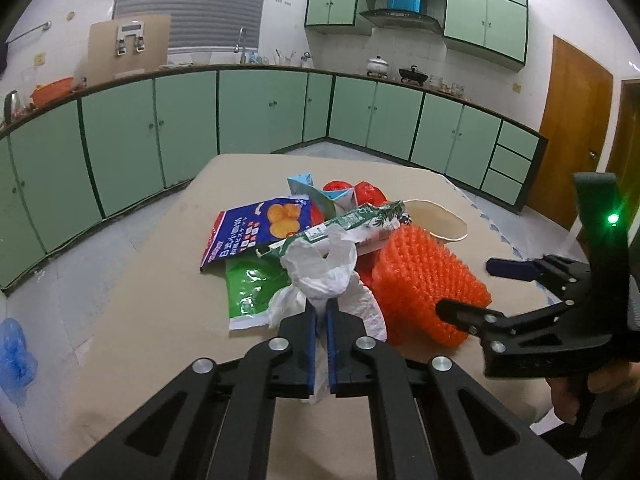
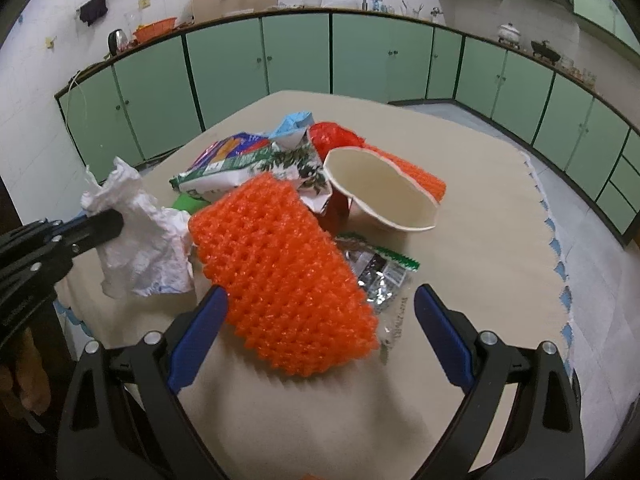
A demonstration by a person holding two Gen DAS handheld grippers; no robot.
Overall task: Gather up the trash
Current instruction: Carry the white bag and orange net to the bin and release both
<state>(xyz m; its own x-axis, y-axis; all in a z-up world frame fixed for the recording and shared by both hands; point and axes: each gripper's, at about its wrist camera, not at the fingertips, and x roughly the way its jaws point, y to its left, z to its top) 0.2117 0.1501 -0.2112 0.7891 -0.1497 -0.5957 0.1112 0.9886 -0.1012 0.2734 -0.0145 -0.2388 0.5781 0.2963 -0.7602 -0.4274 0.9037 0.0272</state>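
A heap of trash lies on the beige table [image 2: 488, 264]. My left gripper [image 1: 320, 312] is shut on a crumpled white tissue [image 1: 320, 268] at the heap's near edge. The right wrist view shows that same left gripper [image 2: 105, 222] at the left, pinching the tissue [image 2: 140, 240]. My right gripper [image 2: 320, 294] stands open around an orange foam net [image 2: 280, 280]. Its left pad is at the net's edge and its right pad is clear of it. From the left wrist view the right gripper [image 1: 468, 286] straddles the net [image 1: 424, 276]. A tipped paper cup [image 2: 384, 192] lies behind.
The heap also holds a blue snack bag [image 1: 256, 232], a green wrapper [image 1: 250, 292], a green-and-white carton sleeve [image 1: 352, 222], red plastic [image 2: 334, 134] and a silver wrapper [image 2: 376, 274]. Green cabinets [image 1: 184, 124] ring the room. A blue bag [image 1: 16, 356] lies on the floor.
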